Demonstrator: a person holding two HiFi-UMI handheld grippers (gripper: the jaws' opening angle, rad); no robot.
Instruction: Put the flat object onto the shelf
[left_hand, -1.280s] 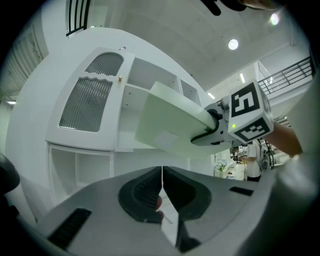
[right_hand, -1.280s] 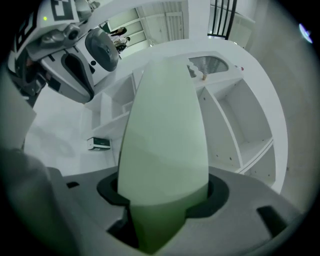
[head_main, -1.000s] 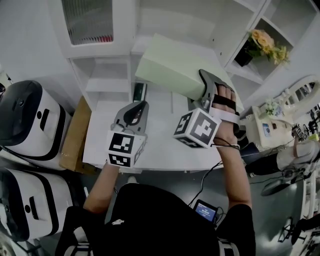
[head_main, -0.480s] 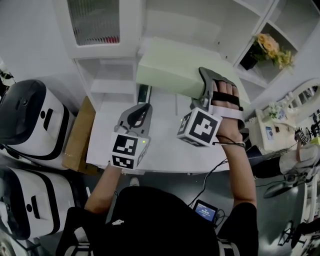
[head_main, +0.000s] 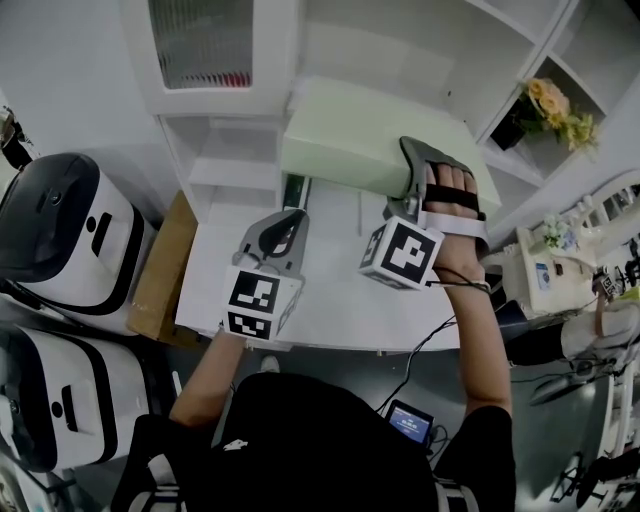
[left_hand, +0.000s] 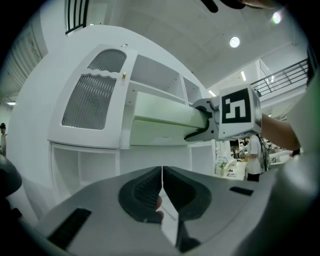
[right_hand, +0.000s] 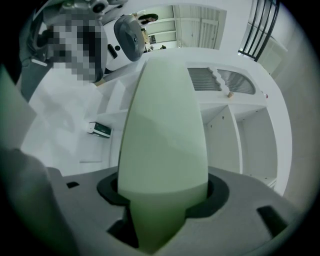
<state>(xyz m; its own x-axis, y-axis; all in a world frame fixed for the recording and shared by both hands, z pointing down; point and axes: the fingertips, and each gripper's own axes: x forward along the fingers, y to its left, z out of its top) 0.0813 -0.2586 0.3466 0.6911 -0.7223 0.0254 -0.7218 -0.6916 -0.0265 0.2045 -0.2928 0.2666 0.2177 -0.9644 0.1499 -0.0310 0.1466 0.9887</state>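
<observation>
A pale green flat box (head_main: 360, 140) hangs in the air in front of the white shelf unit (head_main: 235, 150), roughly level, its far edge close to a shelf opening. My right gripper (head_main: 418, 175) is shut on its near edge; in the right gripper view the flat box (right_hand: 162, 130) fills the space between the jaws. From the left gripper view the flat box (left_hand: 160, 122) shows at shelf height with the right gripper (left_hand: 210, 122) clamped on it. My left gripper (head_main: 280, 228) hovers lower over the white table (head_main: 330, 310), jaws together, holding nothing.
A small dark green box (head_main: 293, 190) lies on the table by the shelf foot. Black and white machines (head_main: 60, 235) and a brown carton (head_main: 160, 270) stand at the left. Flowers (head_main: 555, 105) sit on a right-hand shelf.
The green box has levelled and edged closer to the shelf opening with my right gripper. My left gripper has drifted slightly right.
</observation>
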